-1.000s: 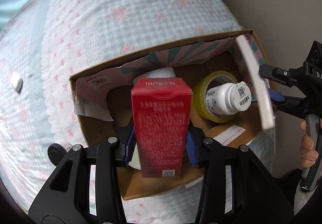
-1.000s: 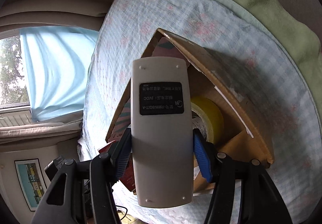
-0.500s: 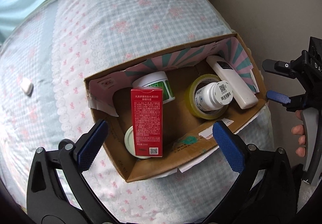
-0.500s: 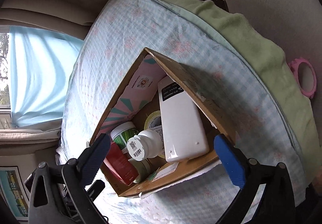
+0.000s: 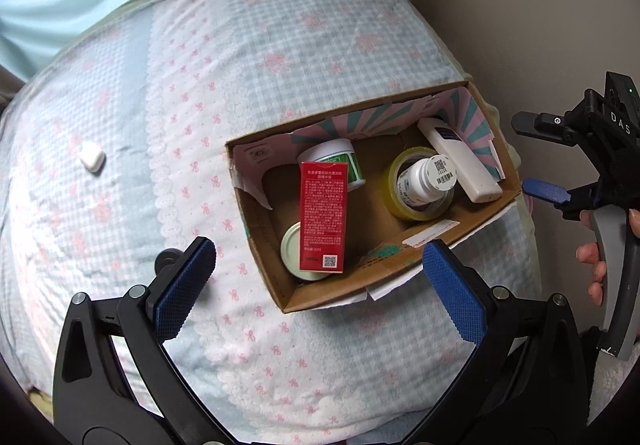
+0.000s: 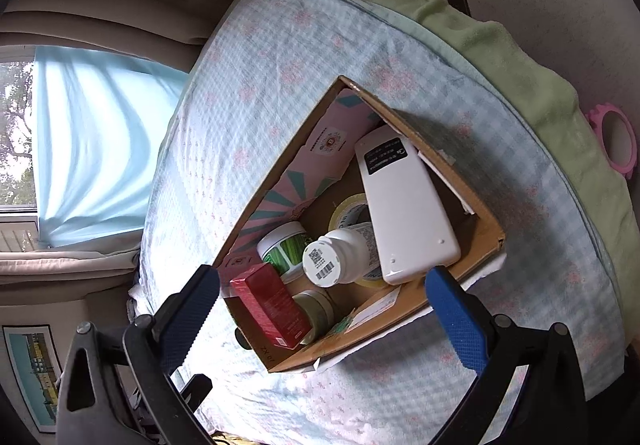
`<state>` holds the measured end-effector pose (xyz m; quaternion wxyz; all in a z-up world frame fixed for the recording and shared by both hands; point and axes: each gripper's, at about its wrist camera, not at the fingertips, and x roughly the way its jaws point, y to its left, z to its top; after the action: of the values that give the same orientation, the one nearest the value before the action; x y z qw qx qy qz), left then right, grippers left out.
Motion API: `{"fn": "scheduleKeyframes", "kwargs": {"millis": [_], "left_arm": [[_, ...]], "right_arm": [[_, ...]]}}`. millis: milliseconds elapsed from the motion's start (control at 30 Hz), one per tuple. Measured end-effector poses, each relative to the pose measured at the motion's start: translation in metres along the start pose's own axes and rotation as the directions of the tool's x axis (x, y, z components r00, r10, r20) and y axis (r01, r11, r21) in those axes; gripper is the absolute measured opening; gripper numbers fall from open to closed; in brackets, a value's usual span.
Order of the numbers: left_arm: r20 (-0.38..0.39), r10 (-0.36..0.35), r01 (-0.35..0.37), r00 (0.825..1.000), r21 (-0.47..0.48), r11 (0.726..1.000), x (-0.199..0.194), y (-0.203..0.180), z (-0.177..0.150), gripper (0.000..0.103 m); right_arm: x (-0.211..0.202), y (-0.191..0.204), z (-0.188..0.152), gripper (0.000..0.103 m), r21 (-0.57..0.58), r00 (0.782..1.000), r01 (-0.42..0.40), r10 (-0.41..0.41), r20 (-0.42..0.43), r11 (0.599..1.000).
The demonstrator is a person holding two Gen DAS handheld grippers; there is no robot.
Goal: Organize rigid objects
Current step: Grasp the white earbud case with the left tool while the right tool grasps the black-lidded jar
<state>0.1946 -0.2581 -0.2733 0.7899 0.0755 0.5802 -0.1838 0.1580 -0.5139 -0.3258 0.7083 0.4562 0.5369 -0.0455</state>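
Checked bedding with pink bows covers the bed, and on it sits the cardboard box, the landmark for everything else. Inside the box, the red carton lies lengthwise at the left end, propped over a round tin lid with the green-labelled jar just behind it. Toward the right end the white pill bottle pokes up through the roll of yellow tape, and the white remote leans against the right wall, back side up, likely so the long piece takes little floor space. Out on the bedding, well to the left of the box, a small white case waits; judging by that, it could be the next pick.

Left gripper hovers above the near edge of the box, tilted down at it, fingers spread wide and holding nothing. Right gripper hangs off the box's right end, angled in over the corner, fingers equally wide apart, empty too
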Motion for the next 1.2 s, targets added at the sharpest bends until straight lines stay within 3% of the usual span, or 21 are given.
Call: {"fn": "scheduleKeyframes", "kwargs": {"millis": [333,633,867,1000,1100,1200], "left_arm": [[0.098,0.018,-0.017,0.995,-0.011,1.0,-0.072,0.033,-0.019,0.103],[0.169,0.004,-0.003,0.986,-0.002,1.0,-0.122,0.105,-0.042,0.103],[0.227,-0.007,-0.006,0.974,0.057,0.998,-0.155,0.185,-0.058,0.103],[0.257,-0.027,-0.008,0.966,0.133,0.991,-0.163,0.231,-0.055,0.103],[0.272,-0.056,0.002,0.961,0.194,0.981,-0.161,0.267,-0.049,0.103],[0.264,-0.053,-0.008,0.963,0.225,0.974,-0.147,0.302,-0.039,0.103]], "right_arm": [[-0.041,0.058,-0.036,0.103,-0.14,0.997,0.05,-0.041,0.062,0.989],[-0.063,0.141,-0.111,0.103,-0.339,0.977,0.171,-0.114,0.18,0.925],[-0.055,0.212,-0.188,0.103,-0.397,0.938,0.257,-0.128,0.323,0.881],[-0.038,0.251,-0.23,0.103,-0.401,0.883,0.381,-0.2,0.424,0.833],[-0.022,0.269,-0.249,0.103,-0.35,0.869,0.398,-0.227,0.439,0.848],[0.0,0.277,-0.258,0.103,-0.31,0.874,0.392,-0.247,0.418,0.866]]}}
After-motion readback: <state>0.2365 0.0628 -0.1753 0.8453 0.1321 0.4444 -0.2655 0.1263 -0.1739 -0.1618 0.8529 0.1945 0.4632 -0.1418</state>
